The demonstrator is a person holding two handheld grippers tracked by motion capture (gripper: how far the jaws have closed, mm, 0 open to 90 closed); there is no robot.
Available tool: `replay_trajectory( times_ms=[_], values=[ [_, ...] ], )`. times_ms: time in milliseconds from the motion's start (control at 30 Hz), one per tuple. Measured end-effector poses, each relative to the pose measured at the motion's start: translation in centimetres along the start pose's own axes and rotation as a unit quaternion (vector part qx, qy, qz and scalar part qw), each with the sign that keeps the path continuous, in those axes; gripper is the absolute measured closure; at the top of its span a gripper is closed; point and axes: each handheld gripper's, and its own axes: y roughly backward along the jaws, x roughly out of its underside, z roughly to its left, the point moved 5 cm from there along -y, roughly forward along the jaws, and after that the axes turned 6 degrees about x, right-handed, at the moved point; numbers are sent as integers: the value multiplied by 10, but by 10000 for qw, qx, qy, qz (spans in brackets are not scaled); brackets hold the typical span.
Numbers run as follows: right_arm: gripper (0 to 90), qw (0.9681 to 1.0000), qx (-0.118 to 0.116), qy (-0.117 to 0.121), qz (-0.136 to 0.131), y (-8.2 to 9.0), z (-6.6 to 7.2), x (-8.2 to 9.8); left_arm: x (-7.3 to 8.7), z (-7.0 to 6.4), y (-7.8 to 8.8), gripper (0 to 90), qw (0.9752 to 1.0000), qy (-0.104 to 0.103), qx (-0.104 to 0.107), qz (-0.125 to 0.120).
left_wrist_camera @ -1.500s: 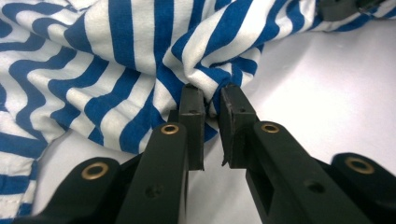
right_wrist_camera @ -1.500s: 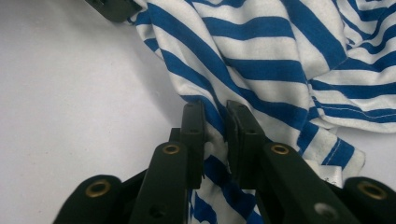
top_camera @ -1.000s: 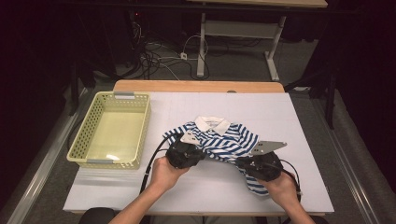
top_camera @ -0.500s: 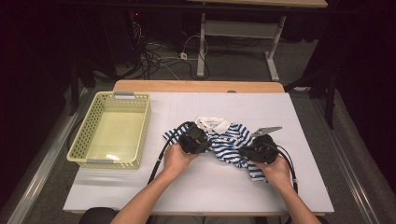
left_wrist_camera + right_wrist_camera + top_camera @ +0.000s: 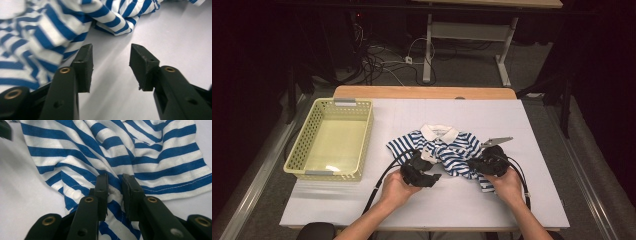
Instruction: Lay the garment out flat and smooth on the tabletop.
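A blue-and-white striped polo shirt (image 5: 447, 147) with a white collar lies bunched in the middle of the white table (image 5: 512, 120). My left gripper (image 5: 427, 172) sits at the shirt's near left edge. In the left gripper view it (image 5: 111, 53) stands open over bare table, with striped cloth (image 5: 37, 32) to its left and ahead and nothing between the jaws. My right gripper (image 5: 474, 164) is at the shirt's near right side. In the right gripper view it (image 5: 115, 178) is shut on a raised fold of the shirt (image 5: 150, 157).
A yellow perforated basket (image 5: 297, 150) stands on the table's left side, holding nothing but a small pale scrap. A wooden strip (image 5: 422, 92) runs along the far edge. Cables trail from both grippers toward the near edge. Bare table lies right of and in front of the shirt.
The left gripper has let go of the shirt and drawn back toward the near edge, now open. The right gripper has stayed shut on the cloth, and the shirt lies more bunched.
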Motion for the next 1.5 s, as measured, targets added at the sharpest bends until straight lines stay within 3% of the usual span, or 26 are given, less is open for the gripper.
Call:
replay_trajectory(
  times_ms=[300,467,600,767,1000,1200,1267,1367,1500],
  values=[
    [729,10000,29,5,-25,1,-1,1,-21,-1,-38,522,9999,41,136,-11],
    [700,10000,44,-4,-63,4,-1,1,-26,-4,-41,789,9992,39,391,41],
    [671,9999,46,-7,-143,9,0,0,-25,-8,-27,831,9987,-11,509,-6],
    [656,9995,-17,23,-312,18,5,-2,-26,-17,3,835,9975,-103,672,-214],
    [648,9987,-242,202,-412,22,22,-5,-14,-19,33,835,9974,-100,665,-270],
    [640,9975,-416,389,-412,21,39,-6,7,-6,50,834,9984,105,502,-254],
    [641,9974,-439,424,-386,21,42,-6,17,3,53,834,9980,289,477,-287],
    [646,9977,-398,420,-362,19,41,-5,28,13,53,833,9974,501,445,-275],
    [672,9985,-268,362,-310,18,36,-3,32,22,54,831,9971,594,364,-318]
  ],
)
